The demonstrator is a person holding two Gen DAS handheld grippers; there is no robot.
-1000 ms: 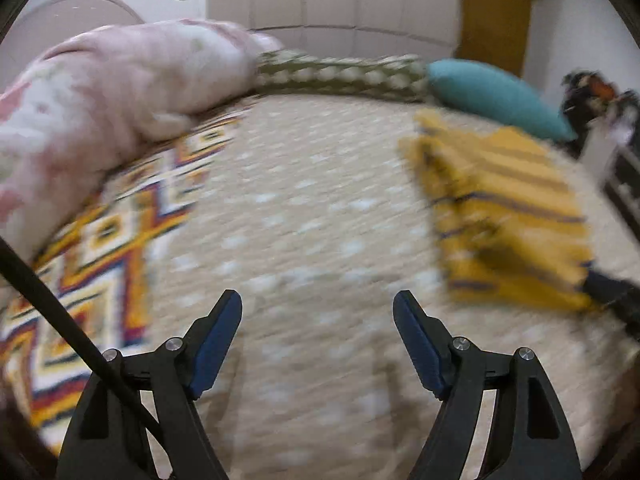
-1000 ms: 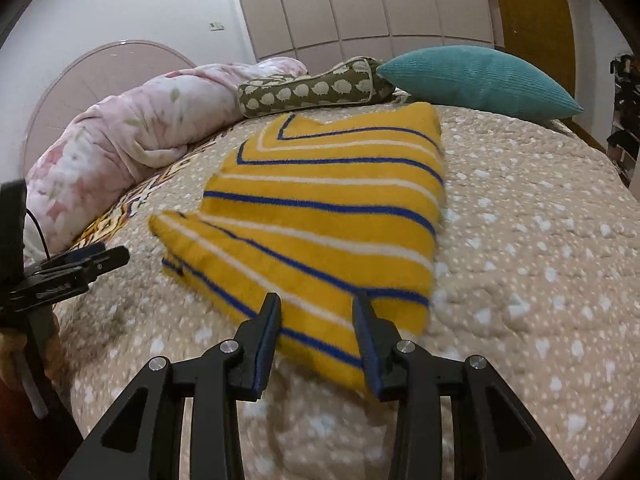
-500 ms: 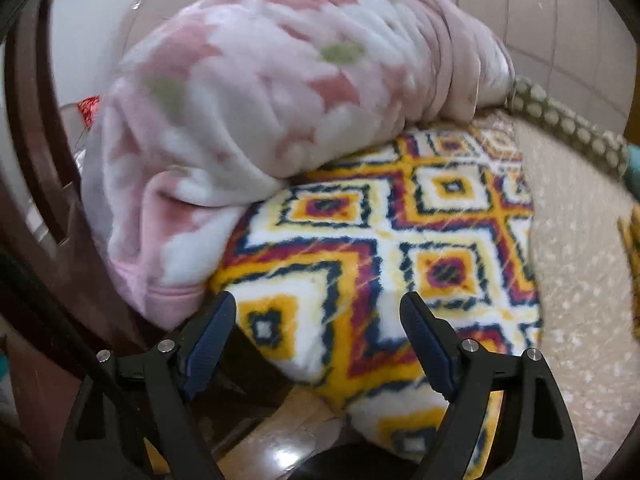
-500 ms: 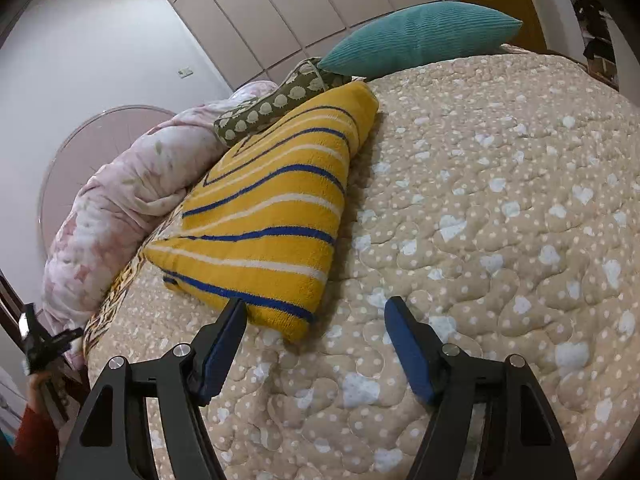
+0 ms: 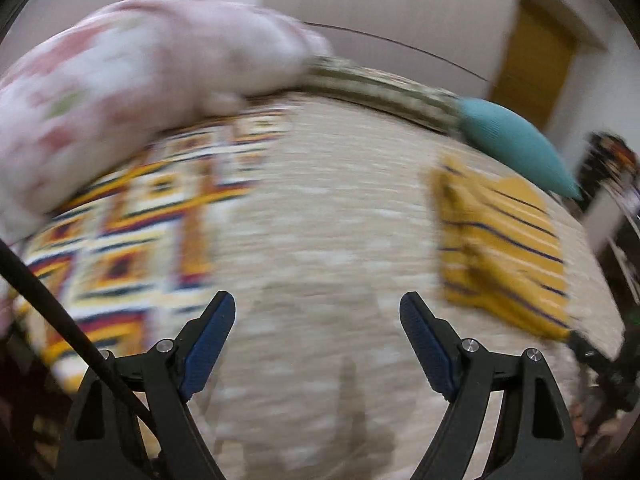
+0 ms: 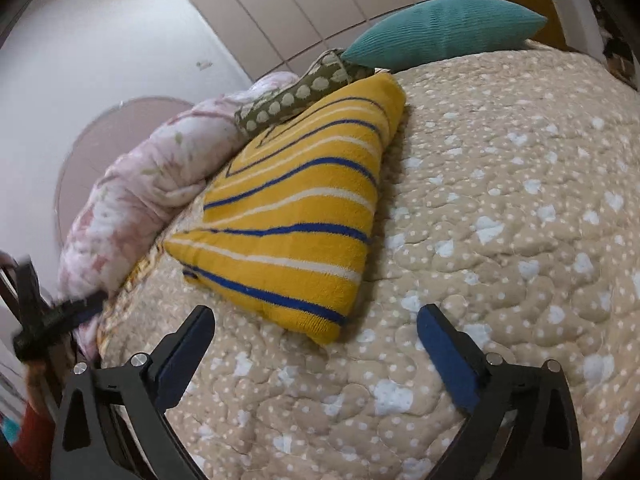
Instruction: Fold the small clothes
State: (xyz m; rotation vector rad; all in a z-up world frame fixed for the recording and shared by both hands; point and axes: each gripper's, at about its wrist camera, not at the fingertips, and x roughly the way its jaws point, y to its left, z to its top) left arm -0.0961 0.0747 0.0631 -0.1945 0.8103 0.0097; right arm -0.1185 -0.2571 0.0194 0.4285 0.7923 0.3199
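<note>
A yellow garment (image 6: 304, 216) with blue and white stripes lies folded on the beige dotted quilt (image 6: 520, 240). My right gripper (image 6: 316, 320) hovers just in front of its near corner; its jaws are opening wide and nothing is between them. In the blurred left wrist view the same yellow garment (image 5: 500, 256) lies far to the right. There my left gripper (image 5: 318, 308) stands open over bare quilt (image 5: 320, 240), holding nothing. The left gripper (image 6: 60, 316) also shows as a dark blur at the left edge of the right wrist view.
A rolled pink floral blanket (image 6: 152, 188), an olive patterned cushion (image 6: 296, 92) and a teal pillow (image 6: 440, 28) line the far side of the bed. A colourful diamond-patterned blanket (image 5: 132, 232) covers the bed's left part. Wardrobe doors (image 6: 300, 4) stand behind.
My right gripper let go of the garment's near edge, opened wide and backed off. The left gripper swung away to the pink blanket and bed edge, then back over the quilt.
</note>
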